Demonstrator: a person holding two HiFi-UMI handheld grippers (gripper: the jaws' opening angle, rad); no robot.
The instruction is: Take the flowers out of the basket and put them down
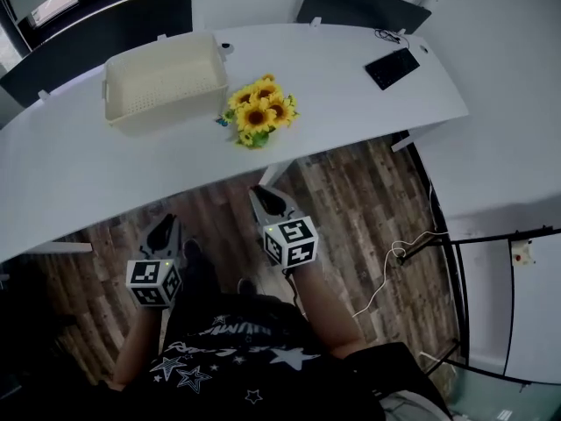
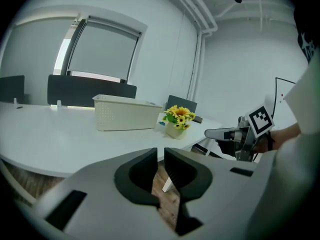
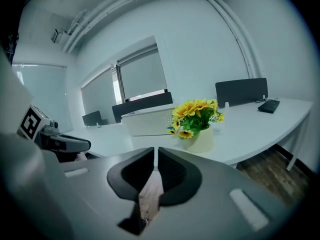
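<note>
Flowers point(image 1: 260, 112), yellow with green leaves in a small white pot, stand upright on the white table point(image 1: 368, 112), outside the basket point(image 1: 166, 117). They are just beside the basket's right front corner, close to the table's near edge and about midway along it. Whether pot and basket touch cannot be told. Basket is cream, perforated walls, nothing seen inside, set toward the table's left half, back from the near edge. Black flat device point(image 1: 392, 67) lies near the table's far right corner, well apart from the flowers. Two dark chairs point(image 1: 359, 5) stand behind the table's far edge.

Both grippers are held low, below the table's near edge, over the wood floor point(image 1: 351, 209), well apart from flowers and basket. Left gripper point(image 1: 166, 226) points toward the table; in the left gripper view its fingers are drawn to a thin slit with nothing between, only floor and a table leg showing through. Right gripper point(image 1: 263, 196) sits just under the near edge, in line with the flowers; in the right gripper view its fingers are also nearly together, thin slit, nothing held. Each gripper shows at the side of the other's view. White cable point(image 1: 394, 266) trails on the floor at right. Person's black star-print shirt point(image 1: 237, 349) fills the bottom of the head view.
</note>
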